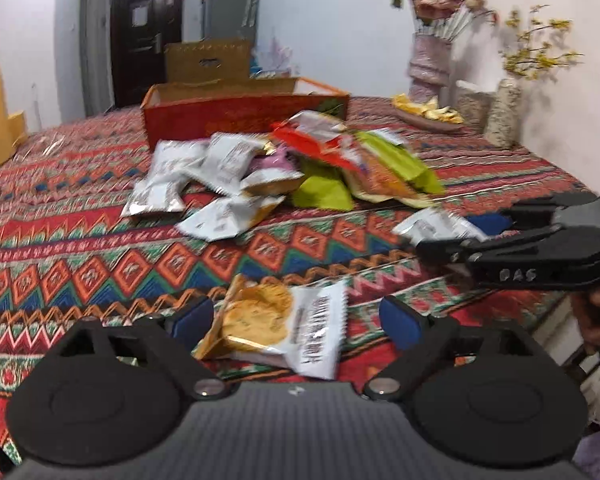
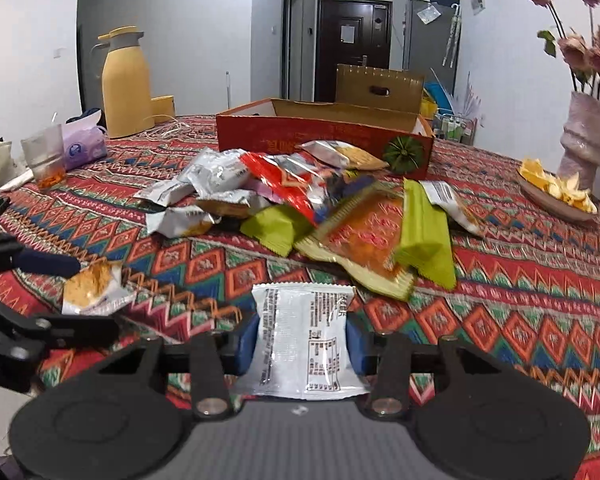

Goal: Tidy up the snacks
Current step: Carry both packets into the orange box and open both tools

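Note:
My left gripper (image 1: 296, 318) is open, tilted down over the patterned tablecloth (image 1: 100, 248). A white and gold biscuit packet (image 1: 268, 320) lies flat between its blue pads (image 1: 192, 318), touching neither. My right gripper (image 2: 302, 340) is shut on a silver-white snack packet (image 2: 300, 344), printed side up. In the left wrist view that same gripper (image 1: 452, 236) comes in from the right with the packet (image 1: 436, 226). A mixed pile of snack packets (image 2: 300, 200) in white, red, green and orange lies beyond. Behind the pile stands an open red cardboard box (image 2: 324, 136).
At the far left stand a yellow thermos jug (image 2: 126, 88), a glass cup (image 2: 46, 152) and a purple tissue pack (image 2: 82, 146). A vase of dried flowers (image 2: 584, 136) and a dish of orange peel (image 2: 556, 192) stand at the right. The table's near edge is just below both grippers.

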### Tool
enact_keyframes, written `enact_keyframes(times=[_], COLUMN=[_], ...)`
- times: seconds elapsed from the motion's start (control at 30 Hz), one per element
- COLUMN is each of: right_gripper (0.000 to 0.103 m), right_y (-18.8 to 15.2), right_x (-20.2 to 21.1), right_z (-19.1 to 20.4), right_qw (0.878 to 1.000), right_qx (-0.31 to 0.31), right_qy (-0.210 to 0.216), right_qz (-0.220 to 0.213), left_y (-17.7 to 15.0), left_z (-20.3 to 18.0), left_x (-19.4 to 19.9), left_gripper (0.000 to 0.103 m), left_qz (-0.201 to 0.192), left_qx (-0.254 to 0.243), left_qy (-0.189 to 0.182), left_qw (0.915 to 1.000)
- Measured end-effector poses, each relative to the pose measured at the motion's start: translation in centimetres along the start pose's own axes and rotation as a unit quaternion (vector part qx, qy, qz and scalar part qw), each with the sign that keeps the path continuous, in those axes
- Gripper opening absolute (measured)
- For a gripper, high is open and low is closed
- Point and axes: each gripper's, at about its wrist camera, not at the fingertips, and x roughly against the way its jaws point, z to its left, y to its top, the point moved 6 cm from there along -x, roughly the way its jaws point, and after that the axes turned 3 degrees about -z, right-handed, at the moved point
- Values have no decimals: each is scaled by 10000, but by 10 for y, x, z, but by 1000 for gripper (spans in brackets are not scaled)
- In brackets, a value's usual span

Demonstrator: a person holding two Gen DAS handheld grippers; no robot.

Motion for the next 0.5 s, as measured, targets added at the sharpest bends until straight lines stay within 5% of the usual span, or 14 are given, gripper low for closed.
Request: enact_keyframes(times=[0.17,0.3,0.5], right_gripper=[45,45,43], right_y=[-12,-12,-12], right_x=[6,6,-1], right_z=[-4,-7,-8], right_qw=[9996,9993,9996], right_qx=[-129,-175,-73], right_qy=[229,292,220], right_qz=[-100,-152,-181], left_y=[1,-2,-3], left_z=[20,20,11], left_x=[-9,-17,-16], left_gripper=[97,72,55], left_qz=[124,267,215], left_qx=[477,377,152], left_qy=[191,254,403], left_qw=[9986,9986,9988])
